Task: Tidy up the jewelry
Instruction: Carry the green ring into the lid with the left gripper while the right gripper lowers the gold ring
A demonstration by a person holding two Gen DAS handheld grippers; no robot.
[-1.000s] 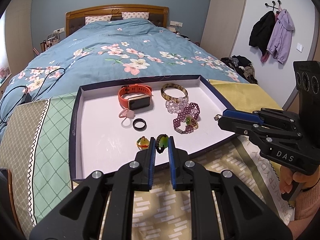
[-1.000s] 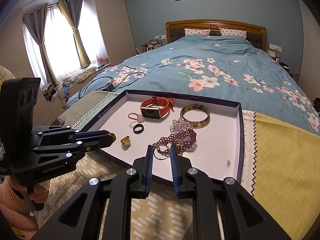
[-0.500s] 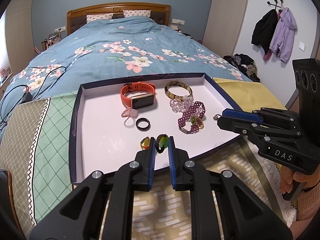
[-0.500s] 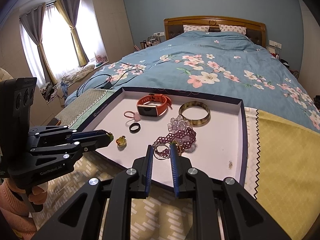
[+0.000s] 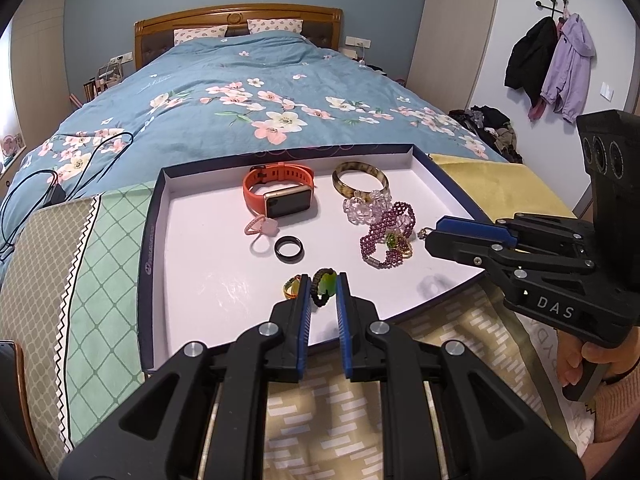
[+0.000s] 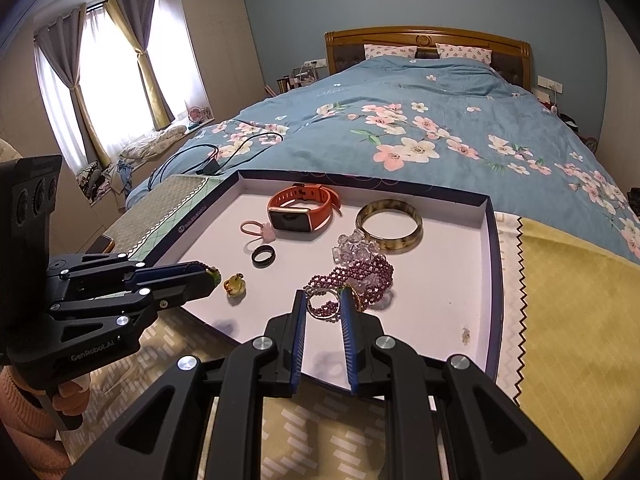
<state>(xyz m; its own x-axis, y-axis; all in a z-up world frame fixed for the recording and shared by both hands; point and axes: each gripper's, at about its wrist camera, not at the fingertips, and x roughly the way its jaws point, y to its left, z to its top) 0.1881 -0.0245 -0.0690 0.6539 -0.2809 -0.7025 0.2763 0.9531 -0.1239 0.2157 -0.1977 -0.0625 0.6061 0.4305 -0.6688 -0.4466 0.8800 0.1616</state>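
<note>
- The left gripper (image 5: 323, 286) is pinching a small green-stoned ring (image 5: 325, 285) between its blue pads, just above the near part of the tray (image 5: 154, 216); the pads are hiding the ring's sides, so its full shape is hard to make out.
- A yellow ring (image 5: 292, 286) is lying on the tray floor just left of that gripper's tip, partly covered by the left pad in the left wrist view and showing fully in the right one (image 6: 235, 285).
- The right gripper (image 6: 323, 306) is closing on a thin metal ring (image 6: 319, 305), which is sitting between its fingertips in front of the purple bead bracelet (image 6: 360, 276); in the left wrist view only a tiny glint is showing at its tip.
- The purple bracelet is overlapping the clear bead bracelet (image 5: 366, 204), and a green-and-gold piece is tangled in them, too small to identify.
- Farther back the orange watch (image 5: 280, 192), pink ring (image 5: 262, 227), black ring (image 5: 289, 247) and mottled bangle (image 5: 360, 179) are lying apart on the tray.
- The tray is resting on a patterned cloth (image 5: 80, 264) at the foot of the bed (image 5: 248, 96).
</note>
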